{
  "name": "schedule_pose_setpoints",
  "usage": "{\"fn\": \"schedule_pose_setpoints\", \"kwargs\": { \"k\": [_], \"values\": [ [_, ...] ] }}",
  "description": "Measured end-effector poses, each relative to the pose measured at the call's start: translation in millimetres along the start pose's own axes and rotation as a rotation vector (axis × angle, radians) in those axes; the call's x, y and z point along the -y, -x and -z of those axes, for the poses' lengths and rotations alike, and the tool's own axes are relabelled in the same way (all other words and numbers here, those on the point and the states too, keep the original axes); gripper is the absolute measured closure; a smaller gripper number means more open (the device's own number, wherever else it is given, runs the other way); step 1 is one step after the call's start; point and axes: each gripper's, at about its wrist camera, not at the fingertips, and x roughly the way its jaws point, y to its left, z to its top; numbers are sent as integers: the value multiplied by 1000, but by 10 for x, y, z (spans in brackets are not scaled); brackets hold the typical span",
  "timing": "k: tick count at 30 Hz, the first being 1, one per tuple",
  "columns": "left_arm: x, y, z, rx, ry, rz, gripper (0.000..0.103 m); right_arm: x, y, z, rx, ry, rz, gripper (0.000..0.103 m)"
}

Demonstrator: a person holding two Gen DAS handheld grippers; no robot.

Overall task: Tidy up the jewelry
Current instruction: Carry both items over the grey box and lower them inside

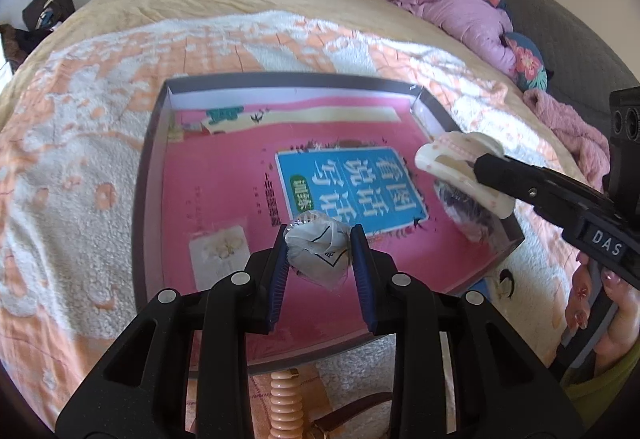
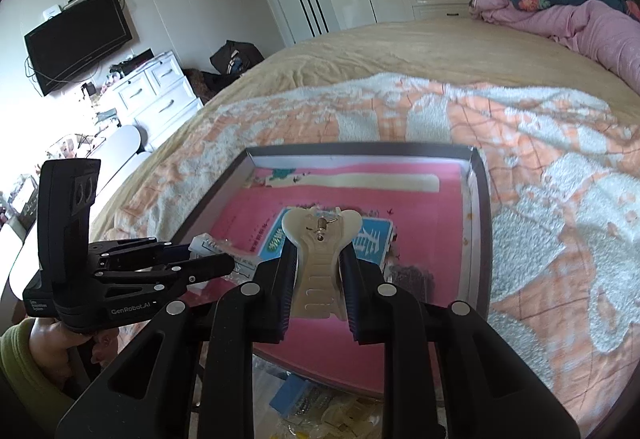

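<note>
Cream hair claw [image 2: 318, 267] clamped in right gripper [image 2: 318, 279]; left gripper [image 1: 320, 259] pinches one plastic packet [image 1: 318, 253]; one tray [image 1: 280, 83].

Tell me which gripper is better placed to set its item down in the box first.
Probably left. The left gripper, holding the small plastic packet, hovers over bare pink floor of the box. The right gripper, clamping the cream hair claw, hangs near the box's right wall.

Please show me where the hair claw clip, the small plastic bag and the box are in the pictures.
hair claw clip [image 2: 318, 263]: right wrist view, on its cream body between the fingers.
small plastic bag [image 1: 318, 251]: left wrist view, on its crumpled middle.
box [image 1: 150, 175]: left wrist view, on its dark left wall.
</note>
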Motion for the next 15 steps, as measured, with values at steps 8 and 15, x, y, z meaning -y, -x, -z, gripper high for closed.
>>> {"fn": "schedule_pose_setpoints", "kwargs": {
  "k": [8,15],
  "values": [
    [-9,-42,46,-17,-6,1,81,21,-191,142,-60,-5,9,82],
    [-19,-32,55,-21,-5,2,80,21,-263,204,-95,-10,19,81]
  ]
}}
